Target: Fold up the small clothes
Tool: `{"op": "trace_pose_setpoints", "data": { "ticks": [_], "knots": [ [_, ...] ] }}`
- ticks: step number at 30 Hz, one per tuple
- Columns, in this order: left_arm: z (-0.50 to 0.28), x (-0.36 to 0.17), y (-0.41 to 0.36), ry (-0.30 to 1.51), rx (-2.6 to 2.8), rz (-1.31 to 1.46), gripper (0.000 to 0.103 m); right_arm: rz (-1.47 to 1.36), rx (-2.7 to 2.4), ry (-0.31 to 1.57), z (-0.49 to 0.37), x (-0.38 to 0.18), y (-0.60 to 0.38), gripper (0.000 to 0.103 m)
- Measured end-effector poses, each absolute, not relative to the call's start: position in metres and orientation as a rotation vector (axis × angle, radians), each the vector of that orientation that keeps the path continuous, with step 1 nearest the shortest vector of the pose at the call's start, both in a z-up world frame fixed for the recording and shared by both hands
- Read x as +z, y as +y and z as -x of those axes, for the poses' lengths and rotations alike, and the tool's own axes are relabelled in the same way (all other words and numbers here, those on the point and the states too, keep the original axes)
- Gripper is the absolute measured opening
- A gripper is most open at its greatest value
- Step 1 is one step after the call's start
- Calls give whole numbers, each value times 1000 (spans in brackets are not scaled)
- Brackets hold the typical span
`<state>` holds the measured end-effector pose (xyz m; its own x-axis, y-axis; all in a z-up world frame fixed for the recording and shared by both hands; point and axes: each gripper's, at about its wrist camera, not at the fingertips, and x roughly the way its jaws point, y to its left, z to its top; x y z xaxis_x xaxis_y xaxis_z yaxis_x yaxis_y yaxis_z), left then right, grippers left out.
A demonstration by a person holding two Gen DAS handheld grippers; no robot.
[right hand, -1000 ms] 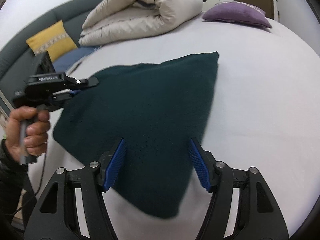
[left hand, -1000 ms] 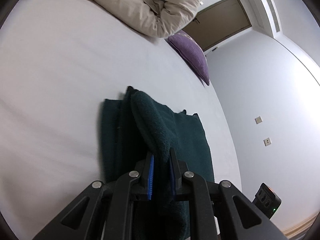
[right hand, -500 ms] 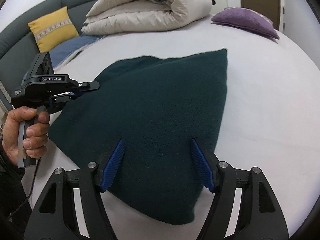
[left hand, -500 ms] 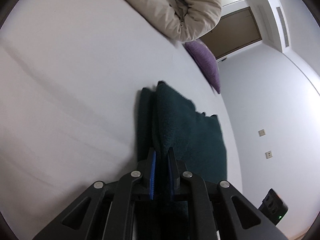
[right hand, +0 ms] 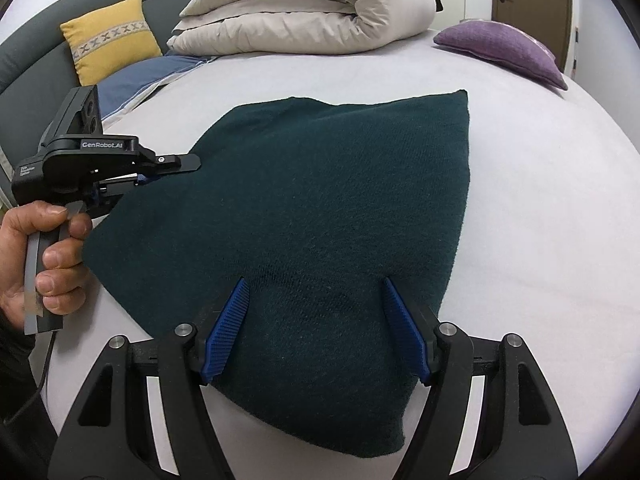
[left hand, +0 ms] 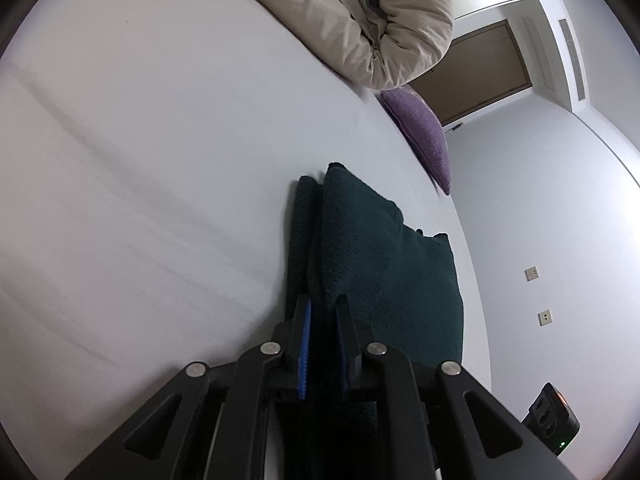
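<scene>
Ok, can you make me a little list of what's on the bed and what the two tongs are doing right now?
surface: white bed sheet
garment: dark green cloth, lying on the sheet
left tongs: shut on the cloth's edge, layers pinched between the pads
right tongs: open, over the near part of the cloth, pads apart
person's hand: gripping the left tongs' handle
behind the cloth: rolled beige duvet, purple cushion, yellow cushion

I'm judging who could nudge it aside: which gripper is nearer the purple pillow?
Right, probably. Right gripper faces the purple pillow across the green cloth; left gripper pinches the cloth's far-side edge.
</scene>
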<state>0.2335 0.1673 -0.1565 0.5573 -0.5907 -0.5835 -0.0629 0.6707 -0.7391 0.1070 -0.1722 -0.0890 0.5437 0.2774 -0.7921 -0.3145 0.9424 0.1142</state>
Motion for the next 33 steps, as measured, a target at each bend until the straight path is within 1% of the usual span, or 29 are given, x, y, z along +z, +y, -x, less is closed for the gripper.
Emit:
{"op": "trace_pose_setpoints", "data": {
  "ticks": [3,6,9,10,13,15,16,17,18,19,20,23,27,28,29,33],
  "knots": [
    [-221,-132,166,909,-282,685,18,13,360,937,-105,-83,-178,69],
    [-200,-96,164,820,-208,568,18,-67,362,919,-101,-65,-195,69],
    [-186,-71,132,784,-242,413,18,-223,394,865,-95,-44,-218,69],
    [-184,-69,118,790,-265,364,18,-292,434,864,-95,-41,-224,67],
    [-187,-83,82,839,-288,247,18,-488,581,906,-103,-48,-230,61],
    [-196,-105,80,892,-256,256,18,-582,642,946,-110,-63,-231,61],
    [-198,-113,82,903,-236,254,10,-617,657,976,-114,-73,-231,61],
    [-198,-120,86,908,-222,257,6,-647,655,1023,-118,-87,-232,60],
    [-196,-125,91,912,-228,283,4,-667,654,1061,-120,-98,-233,58],
    [-195,-127,94,911,-239,297,4,-688,650,1084,-120,-108,-235,52],
    [-194,-128,95,910,-246,296,4,-718,654,1088,-119,-117,-241,49],
    [-190,-129,96,905,-253,267,4,-819,682,1079,-115,-125,-256,49],
    [-187,-132,95,904,-255,270,5,-775,719,1110,-105,-133,-258,48],
    [-186,-132,95,904,-256,269,5,-747,731,1135,-102,-137,-257,43],
    [-186,-132,95,905,-257,271,5,-741,734,1142,-99,-139,-260,40],
    [-182,-133,96,905,-267,295,5,-700,700,1137,-97,-125,-271,41]
  ]
}}
